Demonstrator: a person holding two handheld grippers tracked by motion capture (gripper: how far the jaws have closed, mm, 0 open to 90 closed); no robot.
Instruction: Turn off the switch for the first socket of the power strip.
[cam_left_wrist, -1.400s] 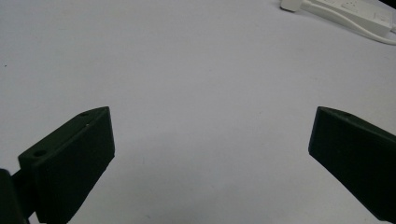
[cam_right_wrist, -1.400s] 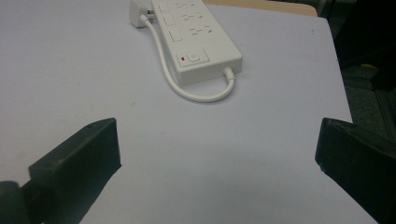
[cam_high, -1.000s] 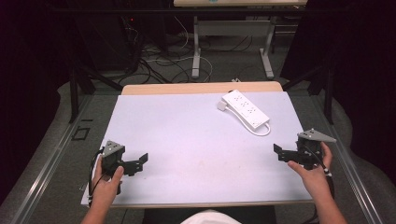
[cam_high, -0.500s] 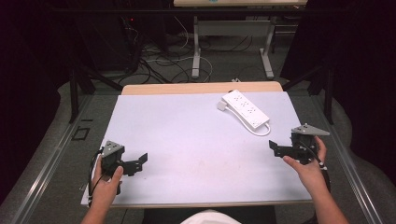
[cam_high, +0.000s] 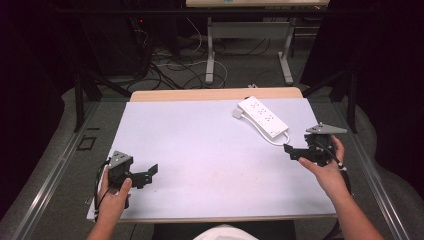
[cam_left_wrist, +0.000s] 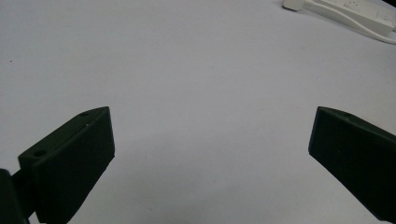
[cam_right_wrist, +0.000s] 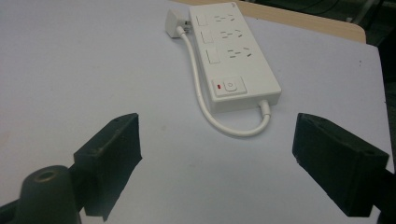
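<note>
A white power strip (cam_high: 263, 117) lies flat at the back right of the white table mat (cam_high: 200, 145), its short cord looping back to a plug (cam_high: 236, 113) beside it. My right gripper (cam_high: 291, 151) hovers just in front of the strip's switch end, a hand's width off. In the right gripper view the strip (cam_right_wrist: 238, 56) lies ahead of the right gripper (cam_right_wrist: 217, 126); its jaws have just been closing a little, still stand wide, and hold nothing. My left gripper (cam_high: 146, 176) rests at the front left, open and empty. In the left gripper view the left gripper (cam_left_wrist: 212, 121) faces bare mat.
The mat's right edge (cam_high: 320, 150) runs close beside my right hand. A wooden table edge (cam_high: 215, 94) shows beyond the mat. Cables and desk legs (cam_high: 210, 55) stand on the floor behind. The strip's end (cam_left_wrist: 355, 11) sits far off in the left gripper view.
My right gripper has moved a little up and leftward, toward the power strip, and its jaws have narrowed slightly. The left gripper has stayed where it was.
</note>
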